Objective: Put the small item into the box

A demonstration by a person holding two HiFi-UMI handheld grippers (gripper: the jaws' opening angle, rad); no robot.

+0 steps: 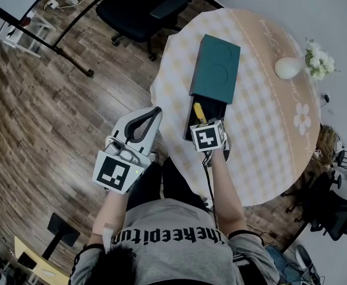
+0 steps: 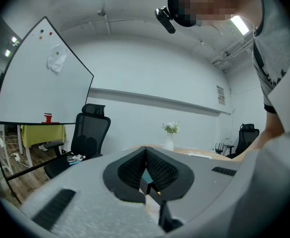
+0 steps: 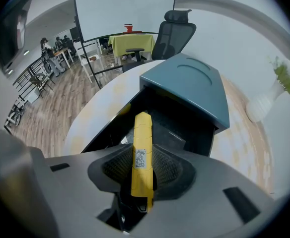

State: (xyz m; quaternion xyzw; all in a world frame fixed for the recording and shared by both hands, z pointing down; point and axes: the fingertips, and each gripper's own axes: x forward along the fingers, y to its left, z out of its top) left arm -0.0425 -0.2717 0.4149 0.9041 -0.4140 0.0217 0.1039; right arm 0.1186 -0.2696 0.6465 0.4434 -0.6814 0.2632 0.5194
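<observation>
My right gripper (image 1: 201, 119) (image 3: 143, 156) was clamped on the small item (image 1: 198, 110) (image 3: 141, 133), a narrow yellow bar with a little white label on its upper face. The ribbed pads pressed it from both sides, and most of its length stuck out ahead of the jaws toward 12 o'clock.

The teal box (image 1: 216, 70) (image 3: 184, 86) lay on the round table (image 1: 268, 129), straight ahead of that gripper at 12 o'clock. Its black inner tray (image 1: 216, 113) (image 3: 182, 133) was drawn out toward me from under the teal cover. The far end of the yellow bar reached over the open tray. I could not tell whether it touched the bottom.

My left gripper (image 1: 154, 113) (image 2: 146, 155) sat at 9 o'clock from the right one, off the table's edge and over the wooden floor (image 1: 60, 135). Its jaws were pressed together, with nothing between the pads.

A white vase (image 1: 289, 67) (image 2: 170, 144) (image 3: 259, 108) with pale flowers (image 1: 317, 58) stood at 3 o'clock from the box, well apart from it. A black office chair (image 1: 141, 10) (image 2: 88, 133) (image 3: 175, 31) stood on the floor at 11 o'clock, beyond the table.
</observation>
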